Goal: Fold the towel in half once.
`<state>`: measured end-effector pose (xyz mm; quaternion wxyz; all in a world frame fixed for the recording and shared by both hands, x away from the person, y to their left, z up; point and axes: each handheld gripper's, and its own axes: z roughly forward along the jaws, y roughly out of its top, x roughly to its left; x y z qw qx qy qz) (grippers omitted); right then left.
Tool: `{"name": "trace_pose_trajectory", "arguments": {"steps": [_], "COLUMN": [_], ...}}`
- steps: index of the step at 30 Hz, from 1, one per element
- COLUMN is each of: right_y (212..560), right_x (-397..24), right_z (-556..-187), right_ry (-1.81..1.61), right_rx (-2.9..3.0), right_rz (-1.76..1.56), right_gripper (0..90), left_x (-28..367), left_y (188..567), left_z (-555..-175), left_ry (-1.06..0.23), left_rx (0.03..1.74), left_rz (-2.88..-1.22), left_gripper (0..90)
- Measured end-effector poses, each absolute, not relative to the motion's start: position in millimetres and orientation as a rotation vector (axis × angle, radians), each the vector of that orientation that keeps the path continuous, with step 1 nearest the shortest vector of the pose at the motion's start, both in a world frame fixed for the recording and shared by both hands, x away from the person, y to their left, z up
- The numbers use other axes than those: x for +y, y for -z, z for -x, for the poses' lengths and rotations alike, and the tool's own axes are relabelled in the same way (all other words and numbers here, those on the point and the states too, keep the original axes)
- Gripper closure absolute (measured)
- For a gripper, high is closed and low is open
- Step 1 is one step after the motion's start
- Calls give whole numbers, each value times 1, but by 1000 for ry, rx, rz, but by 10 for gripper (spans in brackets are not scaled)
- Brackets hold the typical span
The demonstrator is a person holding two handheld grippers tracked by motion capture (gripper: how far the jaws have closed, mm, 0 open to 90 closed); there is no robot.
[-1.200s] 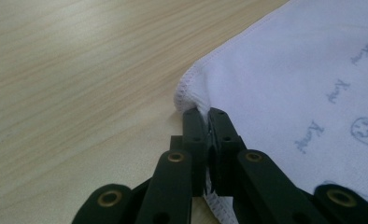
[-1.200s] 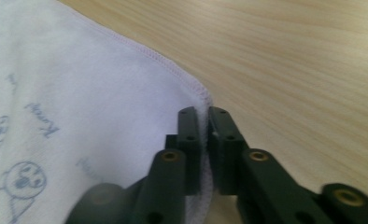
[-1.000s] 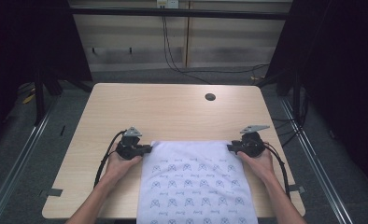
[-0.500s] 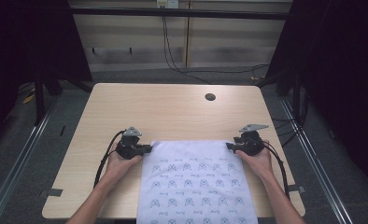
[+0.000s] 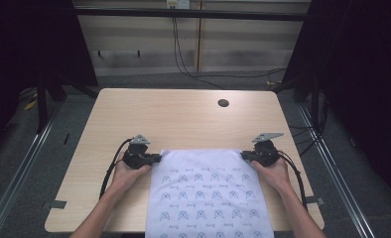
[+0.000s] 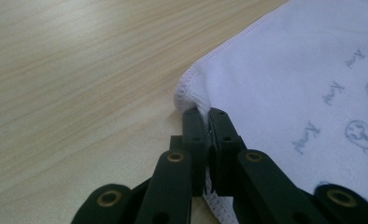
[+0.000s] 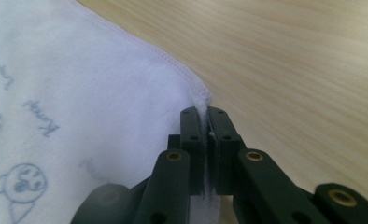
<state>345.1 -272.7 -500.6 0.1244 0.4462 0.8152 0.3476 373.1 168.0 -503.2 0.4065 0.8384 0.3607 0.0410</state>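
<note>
Pale wooden table (image 5: 183, 124) under us, dark room around. White printed cloth (image 5: 208, 198) runs twelve to six, overhanging at six; our left gripper (image 5: 156, 158) pinches its eleven o'clock corner, and our right gripper (image 5: 244, 155), jaws just closed, pinches its one o'clock corner.

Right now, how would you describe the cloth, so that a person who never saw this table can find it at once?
Look at the pale wooden table; on its near half lies the cloth, its near end past the table's edge. The left gripper and the right gripper each pinch a far corner. It is white, printed with rows of small grey-blue cartoon faces.
</note>
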Motion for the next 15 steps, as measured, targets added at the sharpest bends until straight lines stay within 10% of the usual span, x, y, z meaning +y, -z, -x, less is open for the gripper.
{"name": "trace_pose_trajectory", "arguments": {"steps": [15], "right_y": [435], "right_x": [-284], "right_z": [-351], "right_ry": [-1376], "right_rx": [2280], "right_rz": [-1295], "right_gripper": [877], "left_x": [195], "left_y": [441], "left_z": [-372], "left_ry": [-136], "left_rx": [840], "left_rz": [-1938], "left_gripper": [870]}}
